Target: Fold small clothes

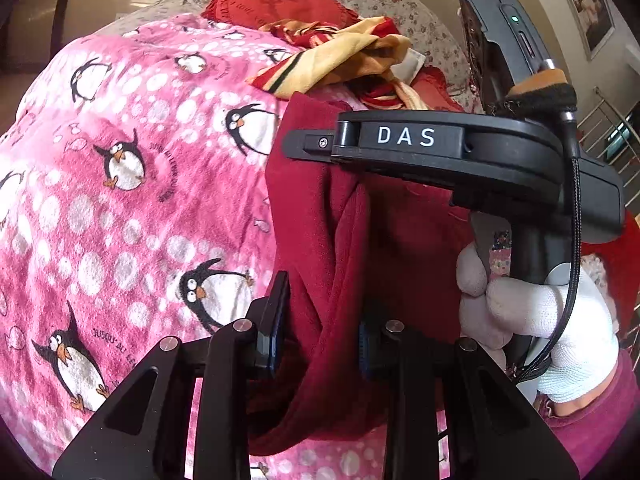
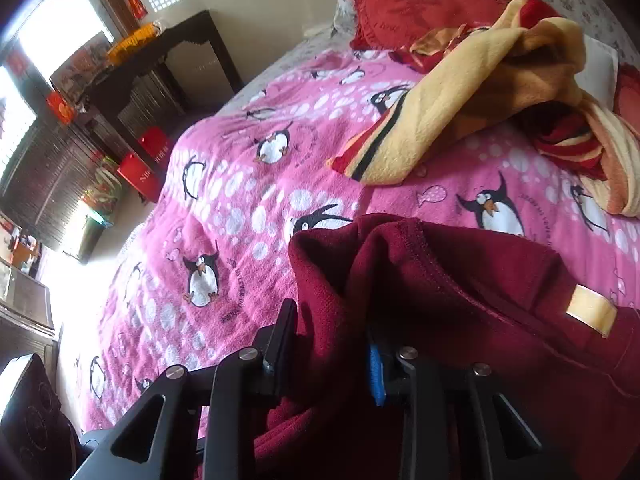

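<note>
Both claws — left gripper and right gripper — pinch the dark red top; it looks soft and floppy — best held by its edges.

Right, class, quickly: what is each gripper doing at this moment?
Left gripper: closed on a fold of the dark red fleece garment.
Right gripper: closed on the same dark red fleece garment.

Pink penguin blanket covers bed; red cushion at head; dark wooden cabinet by wall.
</note>
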